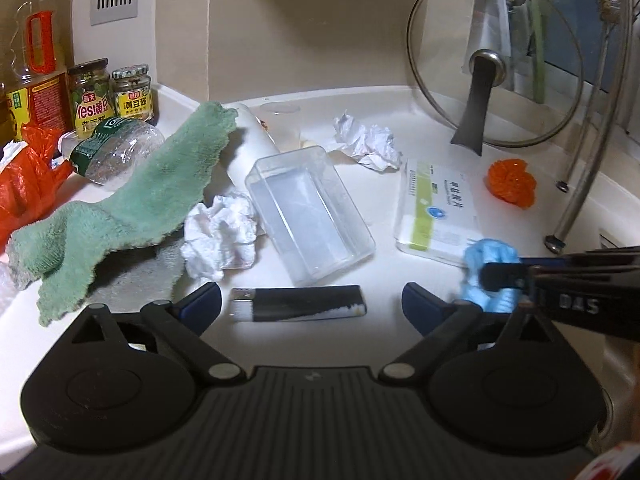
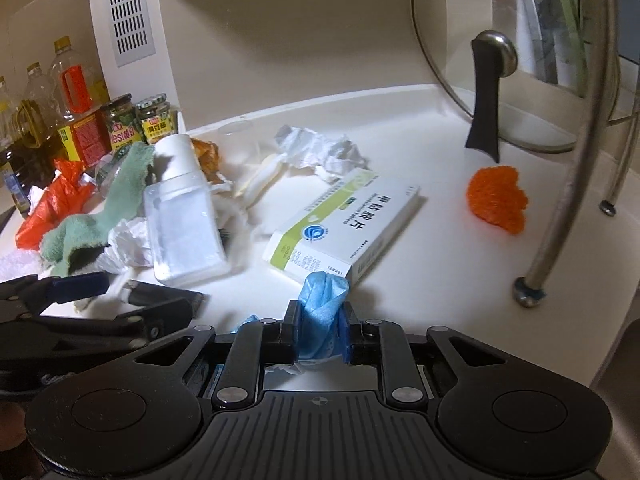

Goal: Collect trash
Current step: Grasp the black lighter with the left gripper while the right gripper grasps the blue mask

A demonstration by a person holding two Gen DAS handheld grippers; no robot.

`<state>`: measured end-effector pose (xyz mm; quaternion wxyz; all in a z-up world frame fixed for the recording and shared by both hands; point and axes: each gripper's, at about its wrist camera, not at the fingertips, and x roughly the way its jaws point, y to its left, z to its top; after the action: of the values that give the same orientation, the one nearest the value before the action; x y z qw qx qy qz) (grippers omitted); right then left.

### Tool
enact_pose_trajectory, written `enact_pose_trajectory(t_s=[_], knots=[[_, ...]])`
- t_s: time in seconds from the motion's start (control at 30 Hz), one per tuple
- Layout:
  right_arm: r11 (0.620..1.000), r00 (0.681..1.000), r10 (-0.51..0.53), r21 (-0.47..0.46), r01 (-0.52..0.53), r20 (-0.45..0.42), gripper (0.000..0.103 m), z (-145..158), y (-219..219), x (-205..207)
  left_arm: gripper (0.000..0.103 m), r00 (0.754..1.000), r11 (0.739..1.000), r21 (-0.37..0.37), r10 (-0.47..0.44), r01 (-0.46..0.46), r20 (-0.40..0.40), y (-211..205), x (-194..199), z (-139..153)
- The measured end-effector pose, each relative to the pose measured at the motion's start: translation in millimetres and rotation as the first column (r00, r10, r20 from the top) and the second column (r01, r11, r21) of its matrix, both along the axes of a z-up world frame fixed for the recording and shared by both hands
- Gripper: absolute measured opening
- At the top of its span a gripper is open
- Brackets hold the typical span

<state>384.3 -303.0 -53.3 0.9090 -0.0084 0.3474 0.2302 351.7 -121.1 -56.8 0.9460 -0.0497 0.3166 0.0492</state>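
Note:
My right gripper [image 2: 322,332] is shut on a crumpled blue wad [image 2: 322,300] low over the white counter [image 2: 420,160], just in front of a medicine box [image 2: 344,224]. In the left wrist view that wad [image 1: 488,264] shows at the right, clamped in black pads. My left gripper [image 1: 312,304] stands open, and a flat black wrapper [image 1: 298,304] lies on the counter between its fingertips, untouched. Beyond it lie a crumpled white paper [image 1: 220,236], a clear plastic box [image 1: 310,212], a second white paper [image 1: 366,140] and an orange wad [image 1: 512,182].
A green cloth [image 1: 132,204], a crushed plastic bottle [image 1: 116,148] and a red bag [image 1: 24,184] lie at the left. Jars [image 1: 110,96] and an oil bottle [image 1: 36,60] stand at the back left. A glass lid [image 1: 492,60] leans at the back right beside a metal rack leg [image 1: 576,196].

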Motion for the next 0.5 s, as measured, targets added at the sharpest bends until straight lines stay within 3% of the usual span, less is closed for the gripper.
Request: enact_pose_trajectory(t_s=[0.2, 0.5], knots=[[1.000, 1.000, 0.010, 0.004, -0.010, 0.005, 0.019, 0.1, -11.3, -0.2, 0.095, 0.998, 0.998, 0.032, 0.061, -0.060, -0.012, -2.6, 8.0, -4.9], [1.000, 1.000, 0.022, 0.013, -0.022, -0.002, 0.019, -1.3, -7.2, -5.9, 0.082, 0.998, 0.996, 0.060, 0.060, -0.058, -0.029, -3.3, 6.2, -12.0]])
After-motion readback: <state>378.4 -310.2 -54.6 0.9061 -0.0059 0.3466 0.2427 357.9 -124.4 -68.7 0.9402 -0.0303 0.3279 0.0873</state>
